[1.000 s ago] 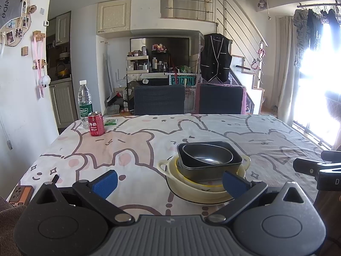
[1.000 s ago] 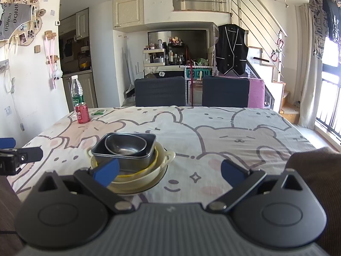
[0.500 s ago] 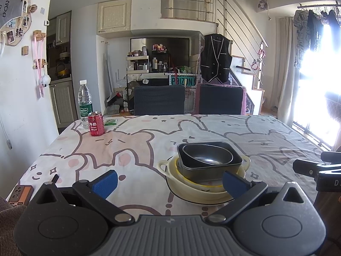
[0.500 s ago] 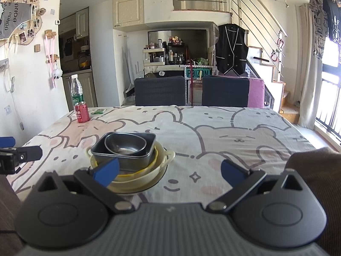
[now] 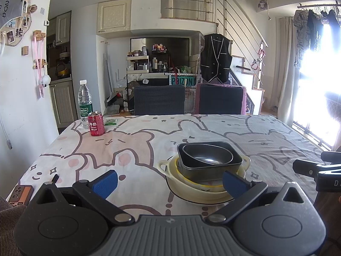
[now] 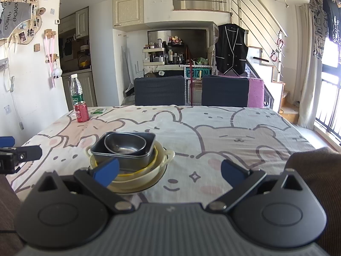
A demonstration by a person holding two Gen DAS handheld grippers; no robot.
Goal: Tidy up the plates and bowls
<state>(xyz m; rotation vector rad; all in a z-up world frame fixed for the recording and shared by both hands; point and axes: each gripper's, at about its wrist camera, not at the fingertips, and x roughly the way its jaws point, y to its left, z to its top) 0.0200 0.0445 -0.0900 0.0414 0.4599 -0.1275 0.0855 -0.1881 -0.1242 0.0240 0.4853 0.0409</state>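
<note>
The dishes sit in one nested stack near the front of the table (image 5: 132, 147): a dark oval bowl (image 5: 207, 156) inside a dark rectangular pan (image 5: 210, 166), inside a yellow-rimmed bowl (image 5: 204, 184), inside one cream two-handled bowl (image 5: 170, 167), on a flat plate (image 5: 191, 200). That makes five pieces, as far as I can count.

The left gripper (image 5: 169, 183) and right gripper (image 6: 169, 170) hover wide apart and empty. The sorting looks either finished or not yet begun. Far left stand one red can (image 5: 96, 123) and one water bottle (image 5: 85, 102).
</note>
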